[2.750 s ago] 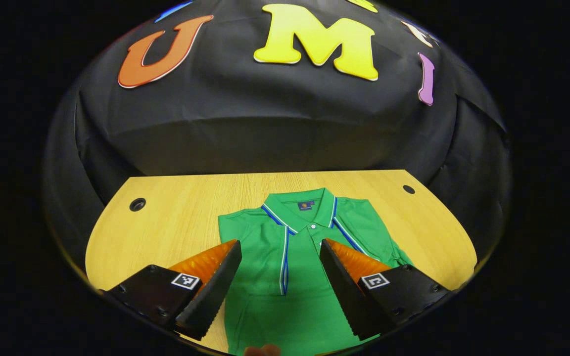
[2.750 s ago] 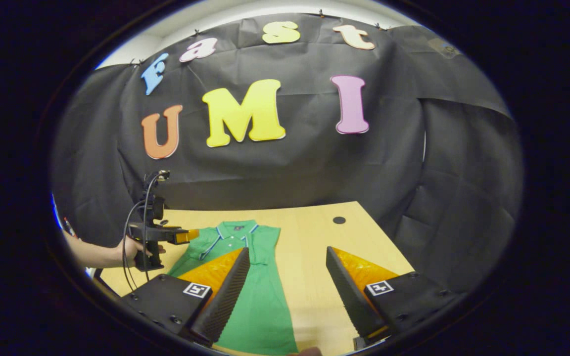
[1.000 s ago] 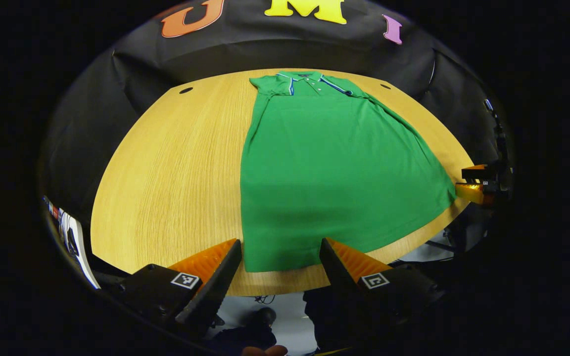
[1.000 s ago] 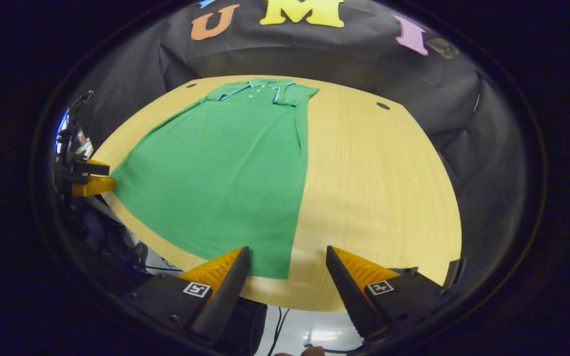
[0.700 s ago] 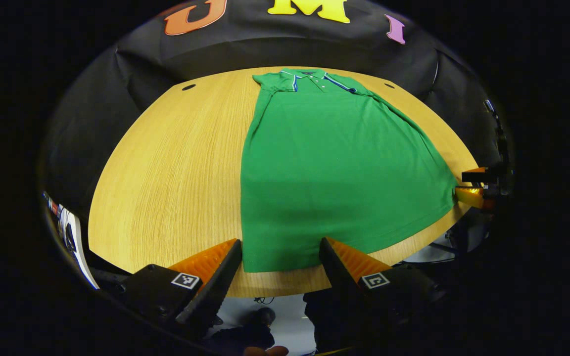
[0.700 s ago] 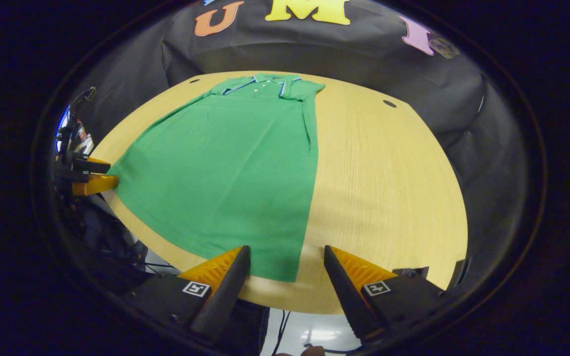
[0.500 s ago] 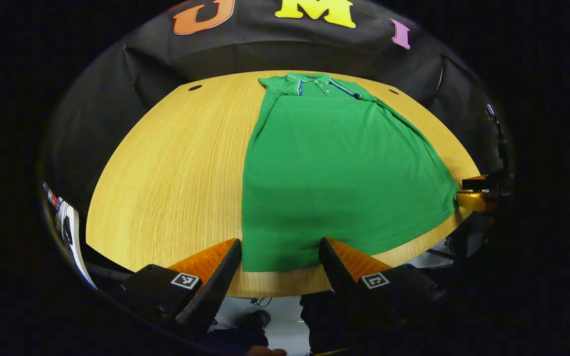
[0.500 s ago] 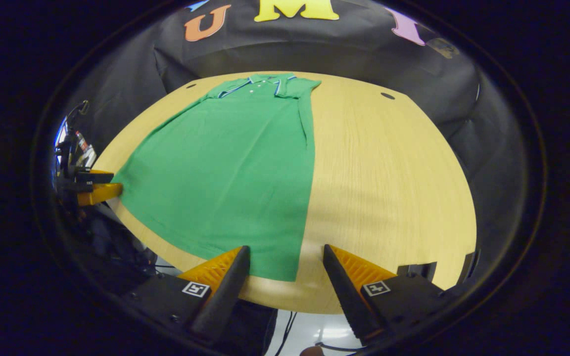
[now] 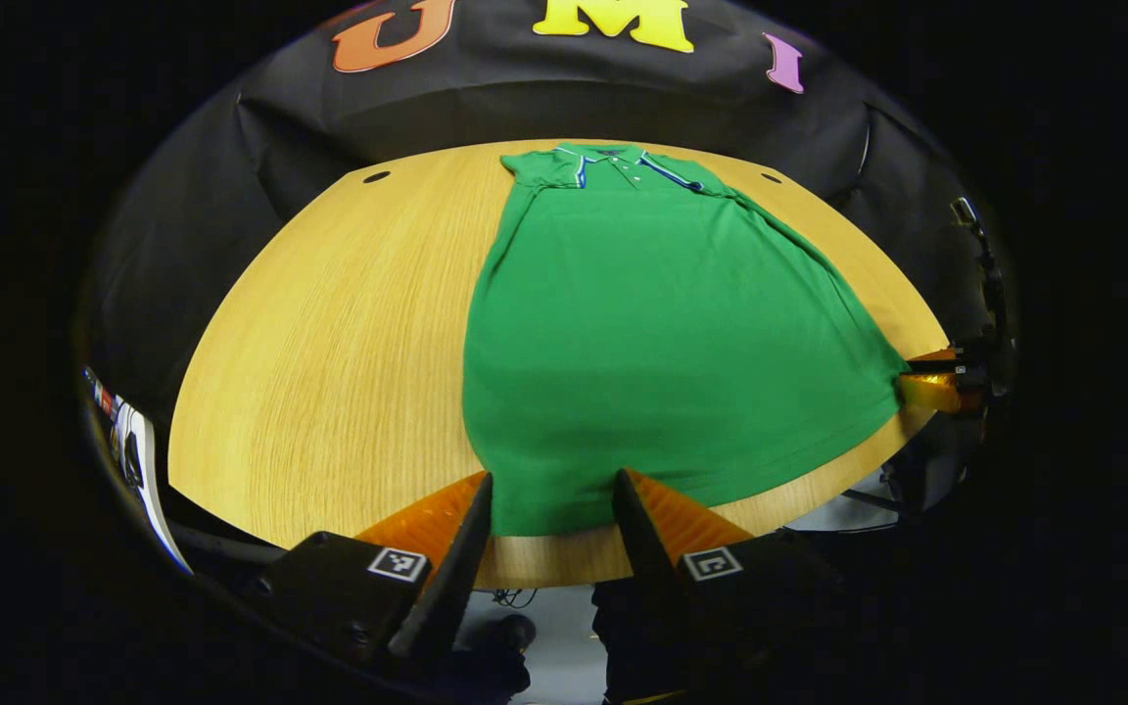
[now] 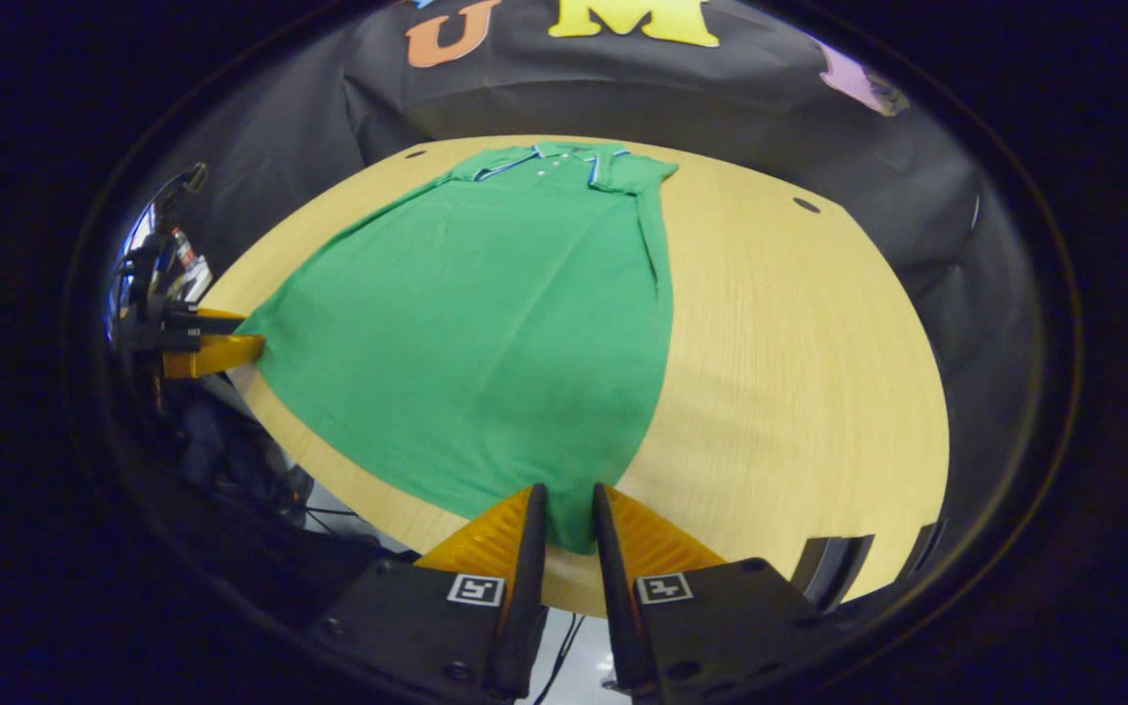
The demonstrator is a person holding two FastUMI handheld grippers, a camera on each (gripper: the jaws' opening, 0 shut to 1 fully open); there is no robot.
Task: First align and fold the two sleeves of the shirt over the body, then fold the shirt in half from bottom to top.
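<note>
The green polo shirt (image 9: 662,323) lies flat and lengthwise on the wooden table (image 9: 329,343), collar (image 9: 613,162) at the far end, sleeves tucked in along its sides. My left gripper (image 9: 552,509) stands at the near table edge, open but narrowed, with the shirt's hem corner between its fingers. In the right gripper view the shirt (image 10: 486,313) runs away from my right gripper (image 10: 569,519), which is shut on the other hem corner. The left gripper (image 10: 216,338) shows at that view's left edge, the right gripper (image 9: 926,377) at the left gripper view's right edge.
The table's (image 10: 799,372) near edge lies just under both grippers, with floor and cables below it. Small round holes (image 9: 377,177) (image 10: 805,205) mark the far corners. Bare wood lies on both sides of the shirt. The black booth wall rises behind the table.
Both grippers came back from the collar end to the hem at the near edge. Over the last half second the right gripper shut on its hem corner and the left fingers narrowed.
</note>
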